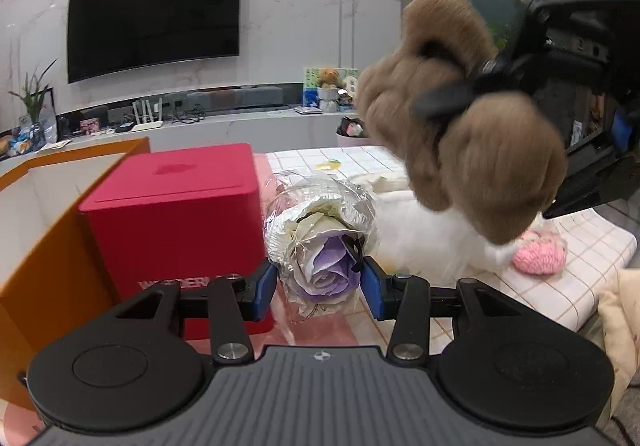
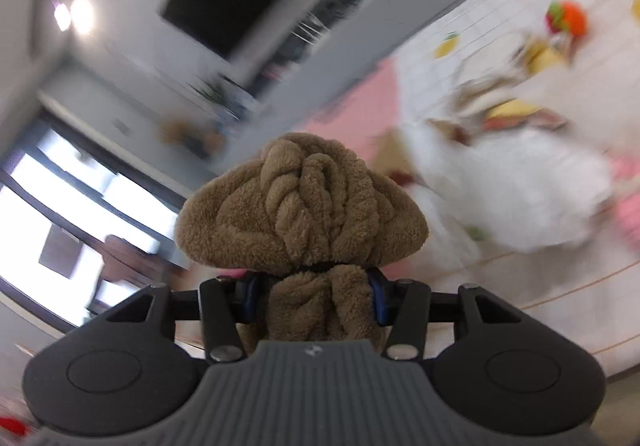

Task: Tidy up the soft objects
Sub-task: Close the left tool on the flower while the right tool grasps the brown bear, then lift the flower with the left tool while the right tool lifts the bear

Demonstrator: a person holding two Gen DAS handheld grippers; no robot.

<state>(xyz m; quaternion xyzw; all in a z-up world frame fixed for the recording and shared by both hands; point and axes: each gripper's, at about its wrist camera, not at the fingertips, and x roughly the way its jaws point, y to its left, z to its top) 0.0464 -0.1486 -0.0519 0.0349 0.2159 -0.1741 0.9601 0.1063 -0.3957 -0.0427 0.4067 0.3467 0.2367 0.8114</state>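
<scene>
My left gripper [image 1: 319, 288] is shut on a purple and white fabric rose in clear wrap [image 1: 324, 246], held just above the pink mat beside a red box [image 1: 176, 221]. My right gripper [image 2: 316, 296] is shut on a brown plush toy [image 2: 300, 213], held up in the air. From the left wrist view the same brown plush [image 1: 464, 133] hangs at the upper right in the right gripper [image 1: 452, 97], above the white checked cloth [image 1: 560, 286]. A white fluffy item [image 2: 512, 185] and a pink knitted piece [image 1: 538, 256] lie on the cloth.
An orange-edged box [image 1: 52, 246] stands left of the red box. The right wrist view is blurred; an orange and red soft toy [image 2: 566, 17] and yellow items [image 2: 512, 111] lie on the cloth. A TV [image 1: 156, 17] hangs on the far wall.
</scene>
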